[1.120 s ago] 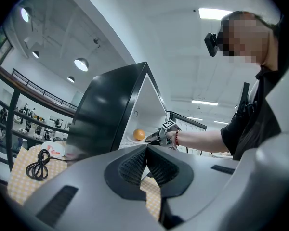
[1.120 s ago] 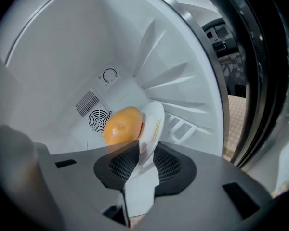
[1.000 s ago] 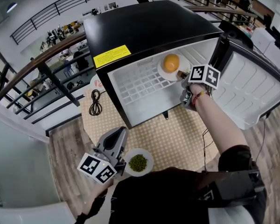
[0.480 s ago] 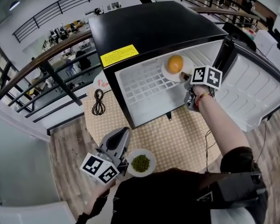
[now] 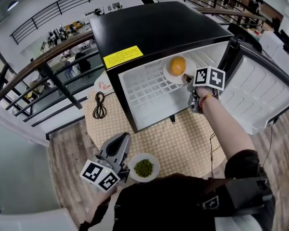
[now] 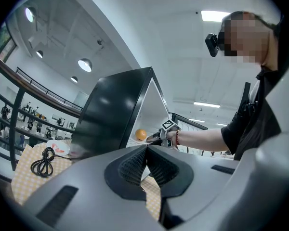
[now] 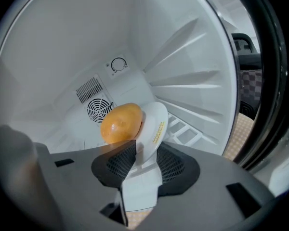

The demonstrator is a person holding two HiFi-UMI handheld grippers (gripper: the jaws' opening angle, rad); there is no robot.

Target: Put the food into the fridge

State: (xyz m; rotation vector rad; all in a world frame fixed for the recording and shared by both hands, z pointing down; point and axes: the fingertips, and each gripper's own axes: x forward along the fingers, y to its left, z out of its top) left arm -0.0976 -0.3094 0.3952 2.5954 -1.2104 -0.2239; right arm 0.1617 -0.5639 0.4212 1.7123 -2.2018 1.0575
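Note:
A round orange food (image 7: 120,123) lies on a white plate (image 7: 154,124) inside the open black mini fridge (image 5: 159,28). My right gripper (image 7: 147,153) reaches into the fridge. Its jaws have just been opening; the plate's rim still stands between the pads, which no longer pinch it. In the head view the plate (image 5: 169,75) sits on the white shelf grid, just ahead of the right gripper (image 5: 187,77). My left gripper (image 5: 116,150) hovers low over the table, shut and empty, beside a white plate of green peas (image 5: 143,168).
The fridge door (image 5: 260,90) hangs open to the right. On the dotted tablecloth (image 5: 183,143), a coiled black cable (image 5: 99,106) and a small white dish (image 5: 102,84) lie left of the fridge. A railing runs behind the table.
The head view wobbles slightly. Both grippers, the orange food's plate and the peas plate stay where they were.

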